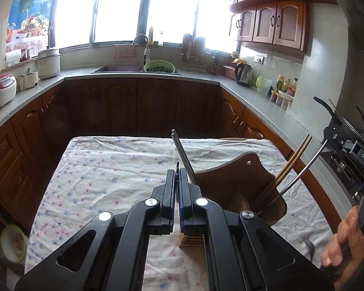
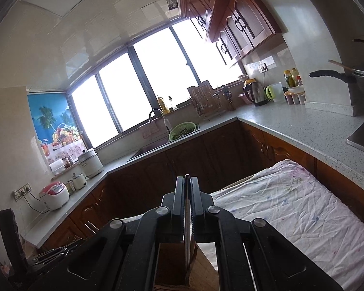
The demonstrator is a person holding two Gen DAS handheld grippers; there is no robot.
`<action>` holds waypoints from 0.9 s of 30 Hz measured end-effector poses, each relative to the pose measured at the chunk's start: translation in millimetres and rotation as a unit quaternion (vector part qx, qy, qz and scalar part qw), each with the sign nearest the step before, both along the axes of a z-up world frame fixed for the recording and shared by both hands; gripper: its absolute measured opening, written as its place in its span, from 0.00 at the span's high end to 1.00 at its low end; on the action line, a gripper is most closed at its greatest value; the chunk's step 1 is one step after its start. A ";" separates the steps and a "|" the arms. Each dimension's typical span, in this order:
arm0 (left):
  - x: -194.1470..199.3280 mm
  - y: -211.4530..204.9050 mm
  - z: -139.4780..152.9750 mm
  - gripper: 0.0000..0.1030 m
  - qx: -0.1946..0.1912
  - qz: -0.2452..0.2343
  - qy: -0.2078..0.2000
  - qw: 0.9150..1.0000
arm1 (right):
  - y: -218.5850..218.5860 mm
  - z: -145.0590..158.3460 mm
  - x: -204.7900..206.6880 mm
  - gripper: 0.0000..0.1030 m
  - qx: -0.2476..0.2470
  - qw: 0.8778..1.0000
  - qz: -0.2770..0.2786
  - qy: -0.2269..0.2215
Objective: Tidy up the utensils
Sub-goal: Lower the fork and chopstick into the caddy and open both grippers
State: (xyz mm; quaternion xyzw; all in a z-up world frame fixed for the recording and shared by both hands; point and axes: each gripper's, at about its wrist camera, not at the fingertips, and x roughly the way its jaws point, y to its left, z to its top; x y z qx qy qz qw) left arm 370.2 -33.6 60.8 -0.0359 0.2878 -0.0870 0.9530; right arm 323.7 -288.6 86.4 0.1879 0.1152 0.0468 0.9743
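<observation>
A wooden utensil holder [image 1: 233, 181] stands on the table's flowered cloth [image 1: 104, 169]. In it lean a pair of metal chopsticks [image 1: 182, 155], wooden chopsticks [image 1: 296, 160] and a long curved metal utensil [image 1: 305, 169]. My left gripper [image 1: 177, 177] is just left of the holder, shut on a thin dark utensil seen edge-on, its tip poking above the fingers. My right gripper [image 1: 330, 135] is at the right edge, in a hand [image 1: 344, 237], at the metal utensil's top end. In the right wrist view it [image 2: 187, 181] is shut on a thin metal strip [image 2: 187, 230] that runs down into the holder [image 2: 172, 266].
An L-shaped counter [image 1: 267, 101] surrounds the table, with a sink [image 1: 119, 69], a green colander [image 1: 159, 66], rice cookers [image 1: 1, 89], a kettle [image 1: 244, 74] and jars. A pan's black handle [image 1: 327, 111] juts out at the right. A bowl [image 1: 12, 242] lies on the floor to the left.
</observation>
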 end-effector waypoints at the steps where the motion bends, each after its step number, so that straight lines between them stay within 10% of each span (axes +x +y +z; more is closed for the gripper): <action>1: 1.6 -2.2 -3.3 0.98 0.002 -0.002 0.003 1.000 | 0.7 -4.6 1.8 0.96 0.000 1.000 0.001 0.006; 27: 15.4 -25.1 -21.9 0.89 0.007 -0.038 0.035 0.999 | 9.0 -27.8 18.6 0.90 -0.003 0.998 0.028 0.060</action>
